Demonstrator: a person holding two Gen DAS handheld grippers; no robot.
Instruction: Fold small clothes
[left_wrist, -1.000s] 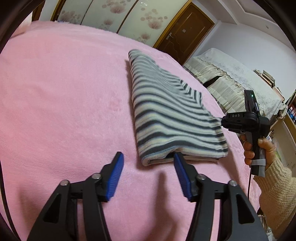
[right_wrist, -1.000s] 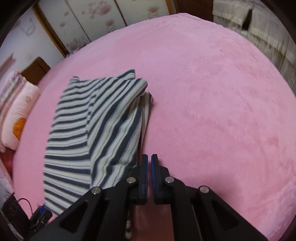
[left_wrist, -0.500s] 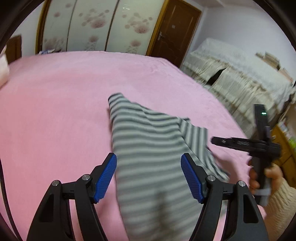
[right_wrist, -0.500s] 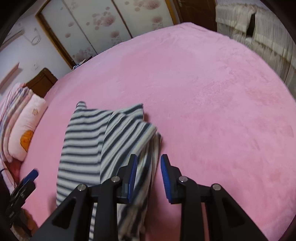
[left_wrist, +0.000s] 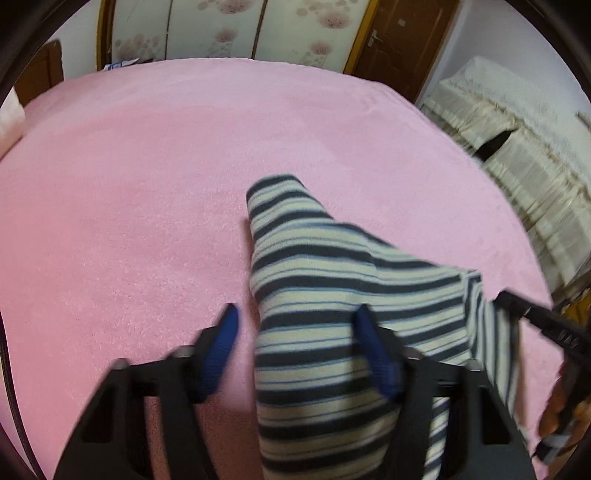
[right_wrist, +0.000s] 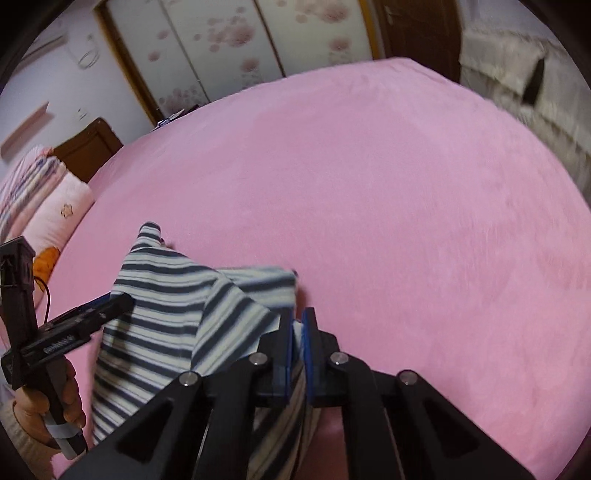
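Lifted off the bed (left_wrist: 147, 184), the soft, light striped garment (left_wrist: 332, 295) sags; right gripper (right_wrist: 297, 332) jaws pinch its edge, left gripper (left_wrist: 295, 339) jaws, just closing, straddle it.

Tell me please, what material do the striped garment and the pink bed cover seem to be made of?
Striped garment: likely soft fleece or brushed knit; the stripes have fuzzy edges, the surface is matte, and it drapes limply. Pink bed cover: probably plush fleece or velour; it shows a short, grainy nap with no visible weave and a faint sheen. Neither fibre can be confirmed by look alone.
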